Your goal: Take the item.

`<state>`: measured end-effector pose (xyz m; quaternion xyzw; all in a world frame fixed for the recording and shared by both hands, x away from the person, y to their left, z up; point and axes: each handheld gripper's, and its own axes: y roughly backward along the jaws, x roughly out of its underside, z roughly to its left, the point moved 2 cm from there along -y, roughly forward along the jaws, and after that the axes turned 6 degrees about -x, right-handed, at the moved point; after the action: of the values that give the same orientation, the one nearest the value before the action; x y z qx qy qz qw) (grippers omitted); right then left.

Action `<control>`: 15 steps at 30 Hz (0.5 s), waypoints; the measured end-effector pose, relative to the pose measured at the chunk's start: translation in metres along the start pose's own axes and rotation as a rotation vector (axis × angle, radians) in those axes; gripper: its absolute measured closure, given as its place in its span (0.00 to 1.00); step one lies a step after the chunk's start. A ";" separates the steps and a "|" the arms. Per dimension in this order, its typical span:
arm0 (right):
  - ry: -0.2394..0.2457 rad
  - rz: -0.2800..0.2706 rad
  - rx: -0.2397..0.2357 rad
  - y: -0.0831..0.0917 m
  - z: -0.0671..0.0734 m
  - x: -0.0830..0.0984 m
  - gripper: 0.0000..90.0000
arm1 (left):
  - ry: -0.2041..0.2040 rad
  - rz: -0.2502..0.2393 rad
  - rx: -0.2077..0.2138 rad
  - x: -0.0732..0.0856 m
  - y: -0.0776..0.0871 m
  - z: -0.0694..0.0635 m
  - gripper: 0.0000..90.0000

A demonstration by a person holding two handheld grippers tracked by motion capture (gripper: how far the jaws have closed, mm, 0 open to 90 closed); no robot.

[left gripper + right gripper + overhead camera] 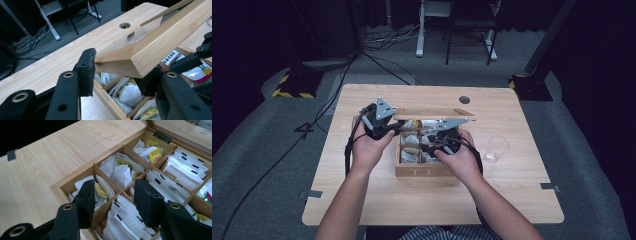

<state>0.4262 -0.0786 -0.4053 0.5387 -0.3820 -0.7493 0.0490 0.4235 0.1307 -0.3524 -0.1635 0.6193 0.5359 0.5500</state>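
At the middle of the worktop (362,200) sits my wooden tea box (424,171), its front wall lettered "TEA". My left gripper (117,72) comes in from nine o'clock and has its fingers nearly closed, clamped on the near corner of the raised lid (155,42), holding it tilted up over the compartments. My right gripper (115,202) hangs over the box's front row, fingers about half open with nothing between the pads; they straddle a wooden divider (106,206), the left finger over a compartment of white tea bags (102,191) with yellow tags, the right over a stack of white sachets (130,217) marked with black bars. The print on the tags is too small for me to read. At three o'clock from the box a clear plastic cup (496,148) stands apart on the bare wood. At twelve o'clock, near the far edge, is a round cable hole (464,99). Beyond the worktop I see cables (382,40) on the grey floor and the white legs of a desk (421,30).
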 end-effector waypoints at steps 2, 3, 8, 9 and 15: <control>0.008 -0.005 0.009 -0.003 0.001 -0.002 0.60 | -0.002 -0.001 0.000 0.000 0.000 0.000 0.61; 0.008 -0.003 0.009 -0.004 0.002 -0.004 0.61 | -0.002 0.000 0.001 0.000 0.000 0.000 0.61; 0.024 -0.010 -0.004 -0.009 0.008 -0.006 0.63 | -0.002 -0.002 0.000 0.000 0.000 0.000 0.61; 0.030 -0.008 -0.007 -0.011 0.010 -0.006 0.63 | -0.002 -0.002 0.000 0.000 0.000 0.000 0.61; 0.054 0.012 -0.020 -0.025 0.019 -0.005 0.66 | -0.004 -0.003 -0.003 -0.001 0.000 0.001 0.61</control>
<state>0.4206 -0.0491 -0.4145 0.5560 -0.3764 -0.7379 0.0692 0.4246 0.1312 -0.3515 -0.1640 0.6173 0.5362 0.5519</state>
